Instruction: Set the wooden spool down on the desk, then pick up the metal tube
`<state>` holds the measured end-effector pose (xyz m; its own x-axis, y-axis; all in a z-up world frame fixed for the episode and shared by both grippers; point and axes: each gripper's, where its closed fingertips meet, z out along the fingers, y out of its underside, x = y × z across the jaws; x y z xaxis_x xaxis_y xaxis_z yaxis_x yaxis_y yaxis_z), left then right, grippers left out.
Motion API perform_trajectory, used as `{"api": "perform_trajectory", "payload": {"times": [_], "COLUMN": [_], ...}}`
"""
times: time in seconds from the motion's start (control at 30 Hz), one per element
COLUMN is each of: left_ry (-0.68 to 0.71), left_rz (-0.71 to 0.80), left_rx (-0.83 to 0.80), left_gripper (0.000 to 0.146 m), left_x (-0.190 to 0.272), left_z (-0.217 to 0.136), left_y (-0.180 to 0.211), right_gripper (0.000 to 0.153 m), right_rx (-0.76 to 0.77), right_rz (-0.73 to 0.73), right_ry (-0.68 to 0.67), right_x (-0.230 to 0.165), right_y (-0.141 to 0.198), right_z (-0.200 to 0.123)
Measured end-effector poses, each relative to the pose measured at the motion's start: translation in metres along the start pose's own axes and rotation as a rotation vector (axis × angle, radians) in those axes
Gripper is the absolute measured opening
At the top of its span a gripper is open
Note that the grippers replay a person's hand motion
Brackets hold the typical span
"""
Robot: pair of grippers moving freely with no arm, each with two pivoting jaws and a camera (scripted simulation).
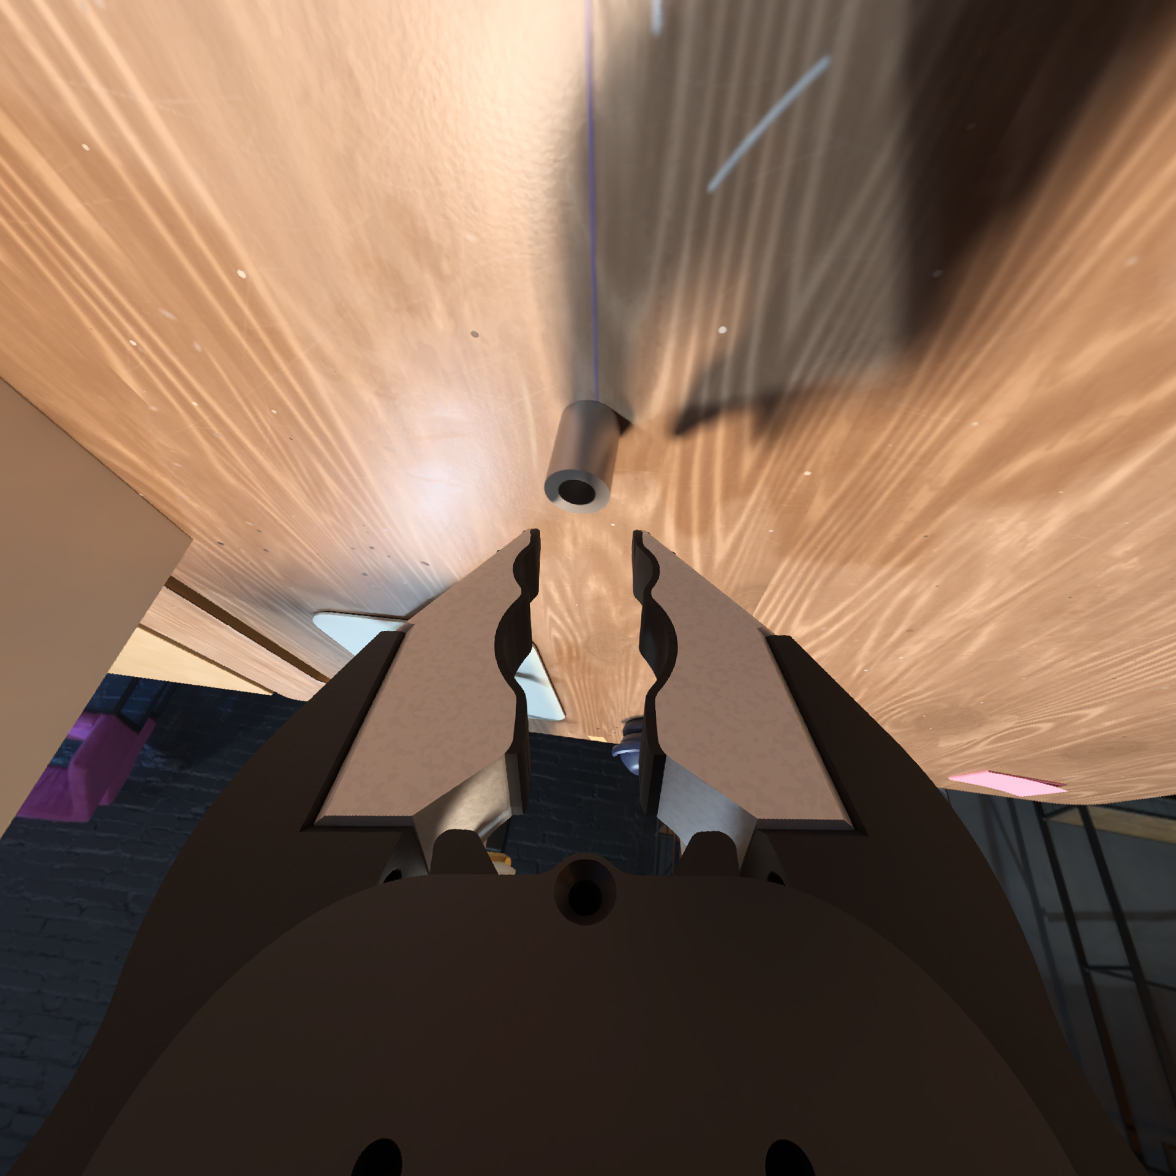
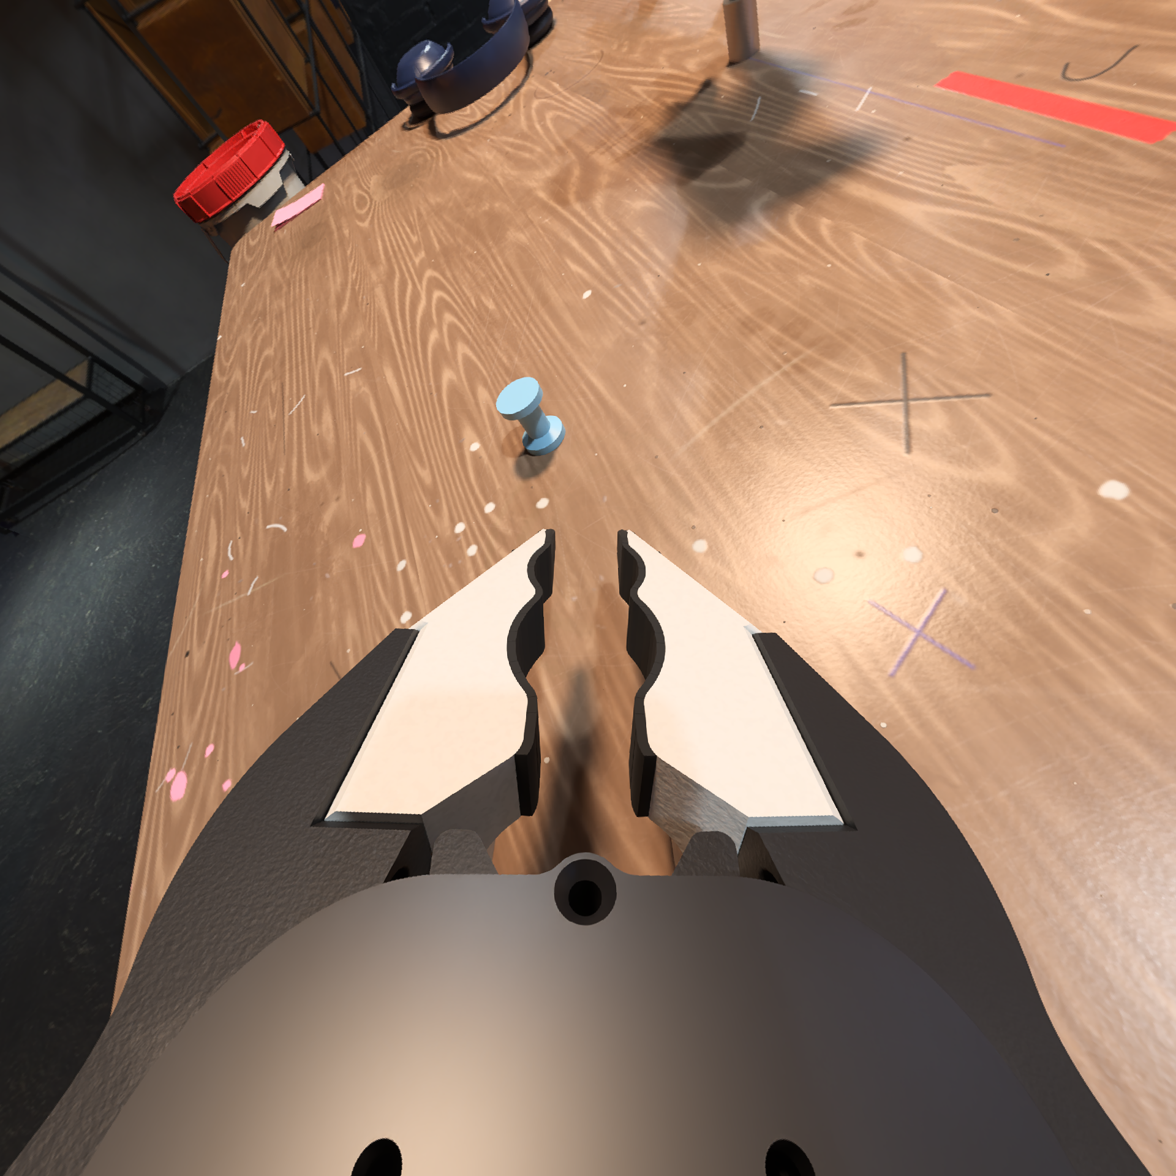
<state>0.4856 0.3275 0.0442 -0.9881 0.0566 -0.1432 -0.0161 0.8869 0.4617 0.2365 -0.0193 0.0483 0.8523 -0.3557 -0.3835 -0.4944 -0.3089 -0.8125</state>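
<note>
The metal tube (image 1: 582,455) is a short grey cylinder standing on end on the wooden desk (image 1: 318,254). In the left wrist view the desk fills the upper part of the picture. My left gripper (image 1: 585,541) is open and empty, its tips just short of the tube's open end. The tube also shows at the far top of the right wrist view (image 2: 740,28). The spool (image 2: 530,417) is light blue and stands alone on the desk (image 2: 763,286). My right gripper (image 2: 585,541) is open and empty, a short way behind the spool.
A red-lidded container (image 2: 232,168) stands off the desk's far left corner, beside a pink note (image 2: 298,205). A dark blue curved object (image 2: 471,57) lies at the far edge. A red tape strip (image 2: 1050,105) is far right. A tan box (image 1: 63,573) stands at left.
</note>
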Motion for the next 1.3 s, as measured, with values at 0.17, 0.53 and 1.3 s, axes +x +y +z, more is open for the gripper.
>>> {"api": "perform_trajectory", "payload": {"times": [0.17,0.53,1.3], "left_ry": [0.036,0.052,-0.074], "left_rz": [-0.001,0.0,0.437], "left_rx": [-0.014,0.001,0.656], "left_gripper": [0.029,0.022,0.022], "left_x": [-0.003,-0.002,0.201], "left_z": [0.013,0.021,-0.145], "left_y": [-0.002,-0.005,-0.192], "right_gripper": [0.019,0.019,0.019], "right_rx": [-0.002,0.0,-0.012], "right_rz": [-0.003,-0.003,-0.011], "right_ry": [0.0,-0.001,0.006], "right_x": [0.0,0.0,-0.001], "right_y": [0.0,0.0,0.002], "right_z": [0.0,0.0,0.001]}}
